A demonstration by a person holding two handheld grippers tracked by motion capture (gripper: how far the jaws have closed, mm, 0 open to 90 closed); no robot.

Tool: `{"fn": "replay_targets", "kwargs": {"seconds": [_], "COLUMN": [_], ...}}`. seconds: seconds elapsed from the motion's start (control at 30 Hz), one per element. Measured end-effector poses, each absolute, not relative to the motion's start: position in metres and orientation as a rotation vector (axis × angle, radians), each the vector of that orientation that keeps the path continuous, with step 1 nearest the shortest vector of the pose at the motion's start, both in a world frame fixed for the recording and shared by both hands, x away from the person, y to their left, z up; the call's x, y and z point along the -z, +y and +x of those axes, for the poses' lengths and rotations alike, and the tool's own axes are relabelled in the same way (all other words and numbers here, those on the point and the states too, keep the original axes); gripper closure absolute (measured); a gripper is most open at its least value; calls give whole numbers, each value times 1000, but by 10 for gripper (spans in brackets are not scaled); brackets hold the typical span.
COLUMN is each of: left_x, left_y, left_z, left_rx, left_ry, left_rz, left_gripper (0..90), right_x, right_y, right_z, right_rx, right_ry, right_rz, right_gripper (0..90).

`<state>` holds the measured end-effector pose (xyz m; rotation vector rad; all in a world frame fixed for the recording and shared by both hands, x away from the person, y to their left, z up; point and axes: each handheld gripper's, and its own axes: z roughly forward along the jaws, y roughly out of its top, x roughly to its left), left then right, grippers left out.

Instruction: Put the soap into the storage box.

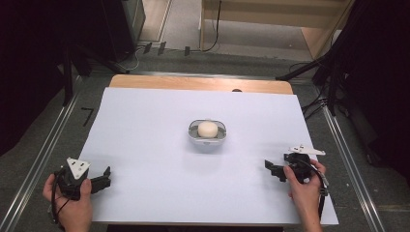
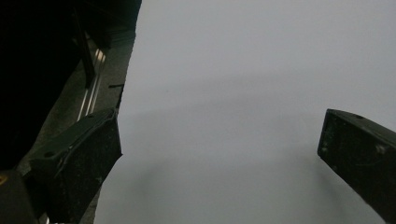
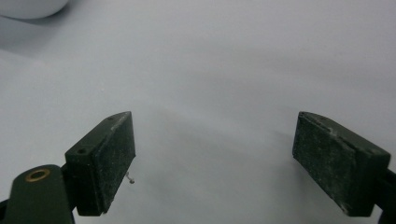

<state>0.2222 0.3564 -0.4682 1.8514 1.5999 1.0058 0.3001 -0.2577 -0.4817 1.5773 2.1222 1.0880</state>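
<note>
**Bowl with round item, centre of table; two hand-held grippers at near corners**

Item: pale cream, smooth round ball-shaped object [image 1: 207, 129], seated in a small shallow bowl of grey-white, rounded-square outline [image 1: 192, 135]. Location: middle of the white sheet-covered table [image 1: 145, 125], slightly toward the far side, well apart from both tools. A curved white edge at the top left corner of the right gripper view may be the same bowl; cannot confirm.

Left gripper [image 1: 100, 180]: black, two-jaw, held in the person's left hand [image 1: 72, 203] at the near left corner of the sheet. Jaws spread wide, nothing between them; bare sheet beneath.

Right gripper [image 1: 271, 170]: black, two-jaw, held in the person's right hand [image 1: 303, 186] at the near right side. Jaws likewise wide apart, gripping nothing, pointing across the sheet.

Surroundings: wooden table edge [image 1: 193, 83] beyond the sheet.
</note>
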Motion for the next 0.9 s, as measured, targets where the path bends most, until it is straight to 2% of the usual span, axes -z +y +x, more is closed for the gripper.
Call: {"fn": "replay_targets", "kwargs": {"seconds": [0.9], "left_x": [468], "left_y": [357], "left_z": [222], "left_rx": [-1003], "left_ry": [1598], "left_rz": [1843], "left_gripper": [1], "right_x": [485], "right_y": [-317], "right_z": [262], "right_rx": [-1110], "right_ry": [1980], "right_rz": [1592], "right_gripper": [136]}}
